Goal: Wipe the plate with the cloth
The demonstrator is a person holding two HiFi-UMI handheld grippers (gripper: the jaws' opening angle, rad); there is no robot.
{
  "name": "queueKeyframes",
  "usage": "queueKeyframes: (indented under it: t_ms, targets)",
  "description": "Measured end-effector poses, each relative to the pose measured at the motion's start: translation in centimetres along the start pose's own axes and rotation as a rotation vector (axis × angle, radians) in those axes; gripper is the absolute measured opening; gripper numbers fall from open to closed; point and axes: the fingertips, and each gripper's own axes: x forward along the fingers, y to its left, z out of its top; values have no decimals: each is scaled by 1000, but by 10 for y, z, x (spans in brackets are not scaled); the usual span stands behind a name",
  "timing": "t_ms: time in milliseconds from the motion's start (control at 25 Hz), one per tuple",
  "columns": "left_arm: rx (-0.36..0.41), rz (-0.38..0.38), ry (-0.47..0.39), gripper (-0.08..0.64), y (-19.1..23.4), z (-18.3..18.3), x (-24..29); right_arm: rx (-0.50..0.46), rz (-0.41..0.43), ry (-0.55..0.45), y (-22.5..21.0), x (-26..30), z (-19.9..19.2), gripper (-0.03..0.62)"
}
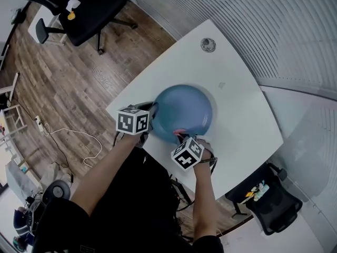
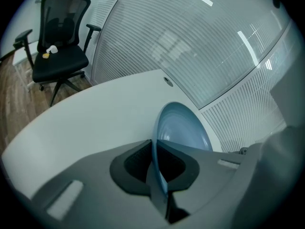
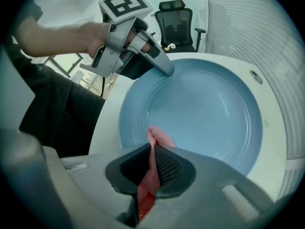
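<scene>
A round blue plate point(image 1: 184, 111) lies on the white table point(image 1: 237, 99), seen edge-on as the plate point(image 2: 183, 128) in the left gripper view and from above as the plate point(image 3: 200, 109) in the right gripper view. My left gripper point(image 1: 149, 121) is shut on the plate's left rim, with the left gripper point(image 2: 155, 163) pinching the thin edge. A pink cloth point(image 3: 155, 149) is clamped in my right gripper point(image 3: 153, 163), its tip touching the plate's near inner edge. In the head view the right gripper point(image 1: 183, 138) stands at the plate's near rim with the cloth point(image 1: 179, 133) just showing.
A round grommet point(image 1: 208, 45) sits in the table's far part. Black office chairs stand at the far left point(image 1: 87, 9) and lower right point(image 1: 268, 202). A ribbed white wall point(image 1: 274, 30) curves round the table's far side. Wooden floor point(image 1: 63, 88) with a cable lies to the left.
</scene>
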Motion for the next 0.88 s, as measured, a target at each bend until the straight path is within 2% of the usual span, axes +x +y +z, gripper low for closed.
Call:
queueKeyframes:
  t_ms: [200,440,600,880]
  targets:
    - [63,0,21,15,-5,-1,2,-6,-30,10,-15,-4,-9,21]
    - [80,-6,36,15,-4,-2,2,40,-64,-40,-45,-12,-6,21]
    - [102,-8,48,18,-3,-2,2,31,-87,-55,-64,-14,8,21]
    - [67,-17,43,17,-2,-1,1,-30,-153,-67,-108,-17,49,21]
